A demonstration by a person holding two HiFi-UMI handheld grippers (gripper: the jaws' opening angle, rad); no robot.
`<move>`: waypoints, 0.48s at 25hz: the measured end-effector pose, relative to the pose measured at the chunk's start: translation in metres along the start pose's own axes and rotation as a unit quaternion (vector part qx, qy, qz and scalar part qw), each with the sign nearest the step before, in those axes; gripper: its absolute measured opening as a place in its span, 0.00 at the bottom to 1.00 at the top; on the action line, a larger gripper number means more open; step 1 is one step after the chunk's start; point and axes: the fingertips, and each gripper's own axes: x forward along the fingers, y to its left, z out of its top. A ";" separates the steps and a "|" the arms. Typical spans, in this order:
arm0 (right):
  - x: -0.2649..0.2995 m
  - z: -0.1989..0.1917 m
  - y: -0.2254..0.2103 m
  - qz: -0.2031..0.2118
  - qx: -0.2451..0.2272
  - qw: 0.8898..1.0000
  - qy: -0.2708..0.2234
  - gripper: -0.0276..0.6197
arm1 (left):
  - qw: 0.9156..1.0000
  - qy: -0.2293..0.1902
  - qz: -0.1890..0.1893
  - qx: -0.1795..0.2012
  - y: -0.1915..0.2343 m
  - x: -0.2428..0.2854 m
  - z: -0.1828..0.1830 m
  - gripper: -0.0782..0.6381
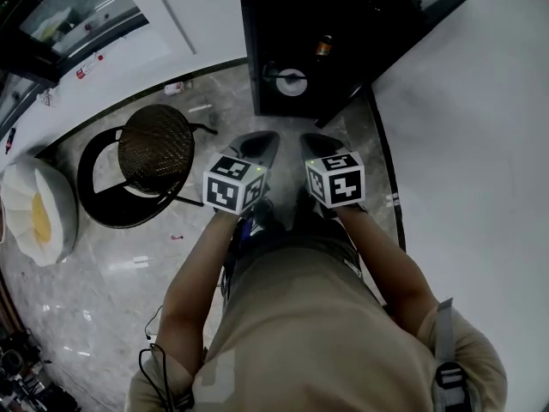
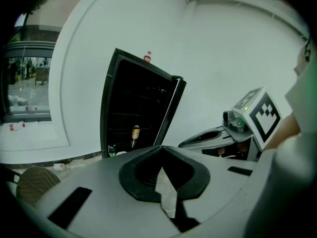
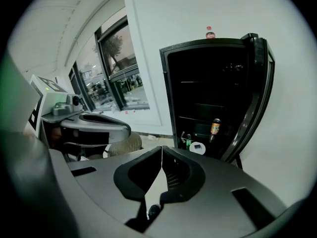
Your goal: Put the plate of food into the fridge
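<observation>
The black fridge (image 1: 330, 24) stands open just in front of me, its door (image 1: 425, 20) swung to the right. A white plate (image 1: 292, 81) with something dark on it sits low inside the fridge, and the right gripper view shows the plate (image 3: 196, 148) next to a small green bottle. My left gripper (image 1: 260, 144) and right gripper (image 1: 319, 144) hang side by side a short way back from the fridge. Both are shut and hold nothing. Jaw tips meet in the left gripper (image 2: 161, 150) view and the right gripper (image 3: 162, 150) view.
An amber bottle (image 3: 215, 127) stands on a fridge shelf, and a red-capped bottle (image 3: 210, 32) stands on top of the fridge. A round wicker chair (image 1: 154, 148) is to my left on the marble floor, with a white cushion (image 1: 39, 209) beyond it. White walls flank the fridge.
</observation>
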 end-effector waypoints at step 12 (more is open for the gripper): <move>-0.011 -0.009 0.008 -0.020 0.009 1.000 -0.018 0.08 | 1.000 0.014 -0.007 0.001 -0.007 -0.009 -0.016 0.12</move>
